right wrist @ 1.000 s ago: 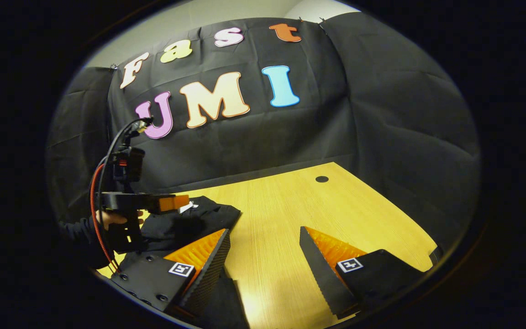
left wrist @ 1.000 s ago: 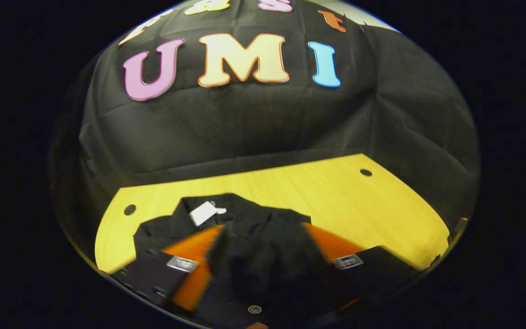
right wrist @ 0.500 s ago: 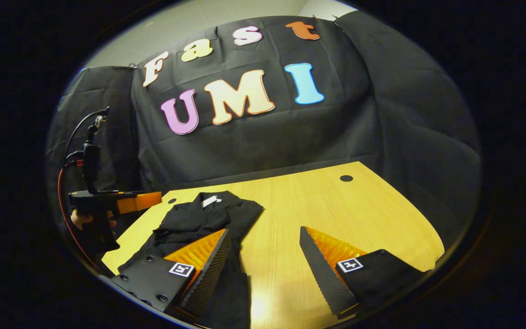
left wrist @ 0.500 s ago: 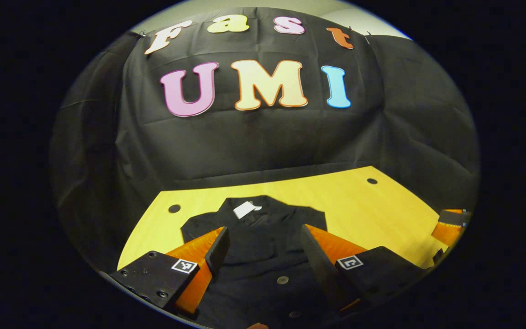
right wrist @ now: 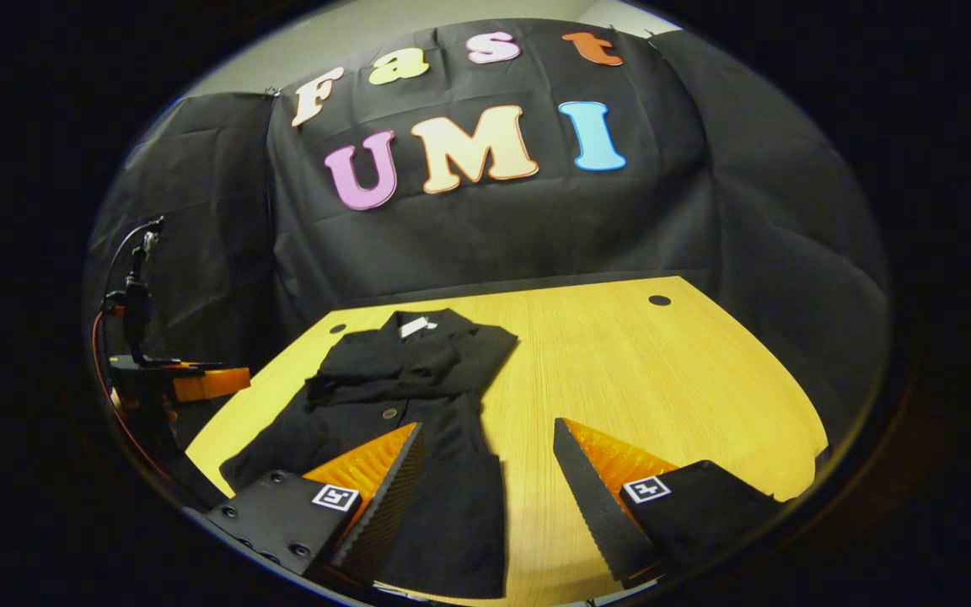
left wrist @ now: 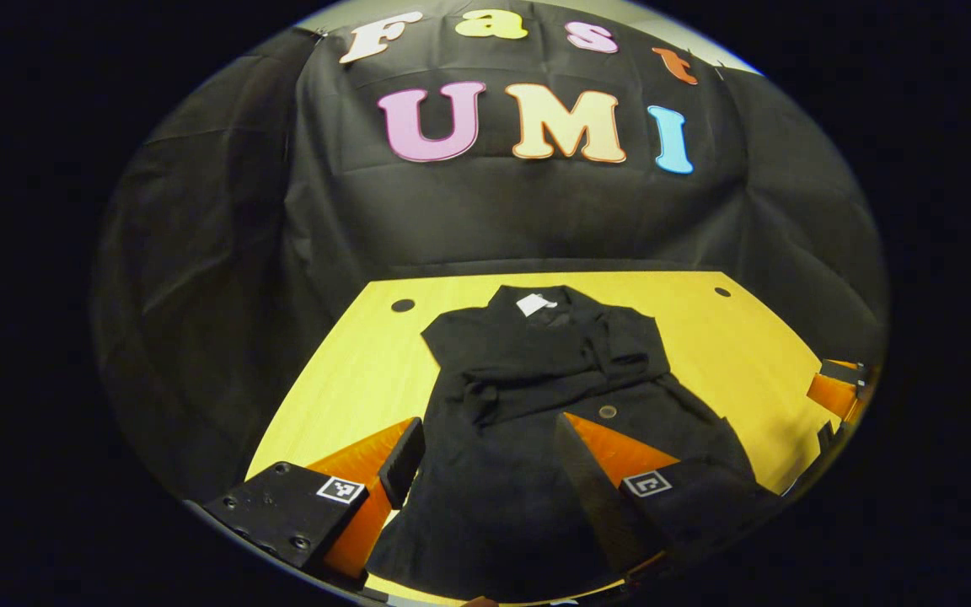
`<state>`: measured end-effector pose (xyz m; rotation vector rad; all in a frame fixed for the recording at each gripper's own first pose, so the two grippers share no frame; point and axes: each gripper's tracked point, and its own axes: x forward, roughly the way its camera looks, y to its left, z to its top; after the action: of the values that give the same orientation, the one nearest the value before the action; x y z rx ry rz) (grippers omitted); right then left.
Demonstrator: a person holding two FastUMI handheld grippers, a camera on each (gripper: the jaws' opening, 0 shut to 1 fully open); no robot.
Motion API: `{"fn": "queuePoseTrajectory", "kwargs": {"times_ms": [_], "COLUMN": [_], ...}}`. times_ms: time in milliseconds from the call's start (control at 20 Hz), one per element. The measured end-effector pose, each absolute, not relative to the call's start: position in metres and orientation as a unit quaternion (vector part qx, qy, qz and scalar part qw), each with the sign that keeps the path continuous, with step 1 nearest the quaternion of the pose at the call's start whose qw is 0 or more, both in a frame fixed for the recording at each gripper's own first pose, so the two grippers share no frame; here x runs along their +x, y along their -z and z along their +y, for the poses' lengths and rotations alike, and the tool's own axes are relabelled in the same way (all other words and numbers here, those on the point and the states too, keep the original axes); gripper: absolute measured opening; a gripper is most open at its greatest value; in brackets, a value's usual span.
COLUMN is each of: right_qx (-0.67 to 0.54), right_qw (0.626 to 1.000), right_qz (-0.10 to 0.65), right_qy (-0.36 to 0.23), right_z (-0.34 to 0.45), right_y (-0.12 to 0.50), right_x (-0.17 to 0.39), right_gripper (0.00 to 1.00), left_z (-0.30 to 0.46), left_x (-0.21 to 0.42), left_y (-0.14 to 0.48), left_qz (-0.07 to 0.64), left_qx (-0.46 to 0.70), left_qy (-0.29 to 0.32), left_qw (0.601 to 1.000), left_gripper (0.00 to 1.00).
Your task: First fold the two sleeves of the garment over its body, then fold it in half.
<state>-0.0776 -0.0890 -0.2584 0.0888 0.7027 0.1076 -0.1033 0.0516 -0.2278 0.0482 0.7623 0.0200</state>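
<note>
A black garment (left wrist: 536,405) lies flat on the yellow wooden table (left wrist: 351,379), collar and white tag (left wrist: 534,303) at the far end, both sleeves folded across its chest. My left gripper (left wrist: 481,455) hovers open above the garment's lower half, holding nothing. In the right gripper view the garment (right wrist: 401,405) lies on the table's left part. There my right gripper (right wrist: 485,472) stands open over the garment's near right edge and bare table (right wrist: 620,371). The left gripper (right wrist: 199,384) shows at the far left, off the table's side.
Black cloth walls close in behind and beside the table. Small round holes (left wrist: 403,304) (left wrist: 721,292) mark its far corners. The right gripper (left wrist: 835,392) shows at the right rim of the left gripper view. Bare wood stretches to the garment's right (right wrist: 662,396).
My left gripper let go of the fabric, opened, and drew back toward the near edge, so the whole garment now shows. My right gripper also pulled back a little.
</note>
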Motion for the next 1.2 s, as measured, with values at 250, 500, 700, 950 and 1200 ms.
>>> {"fn": "queuePoseTrajectory", "kwargs": {"times_ms": [250,500,700,950,1200], "right_qx": [0.022,0.016,-0.004,-0.032,-0.05], "right_qw": [0.924,0.909,0.895,0.872,0.859], "right_qz": [0.379,0.416,0.446,0.487,0.509], "right_qy": [-0.04,-0.02,-0.007,0.018,0.022], "right_z": [-0.073,-0.07,-0.07,-0.076,-0.072], "right_y": [0.283,0.311,0.336,0.369,0.386], "right_x": [-0.122,-0.161,-0.183,-0.202,-0.213], "right_gripper": [0.98,0.98,0.93,0.93,0.98], "left_z": [0.08,0.102,0.118,0.129,0.132], "left_x": [-0.159,-0.206,-0.233,-0.259,-0.27], "left_y": [0.253,0.28,0.299,0.324,0.336], "left_qz": [0.411,0.45,0.473,0.5,0.511], "left_qx": [0.014,0.005,0.005,0.004,-0.01], "left_qy": [-0.016,-0.025,-0.03,-0.037,-0.038], "left_qw": [0.911,0.893,0.881,0.865,0.859], "left_gripper": [0.95,0.95,0.96,0.96,0.96]}}
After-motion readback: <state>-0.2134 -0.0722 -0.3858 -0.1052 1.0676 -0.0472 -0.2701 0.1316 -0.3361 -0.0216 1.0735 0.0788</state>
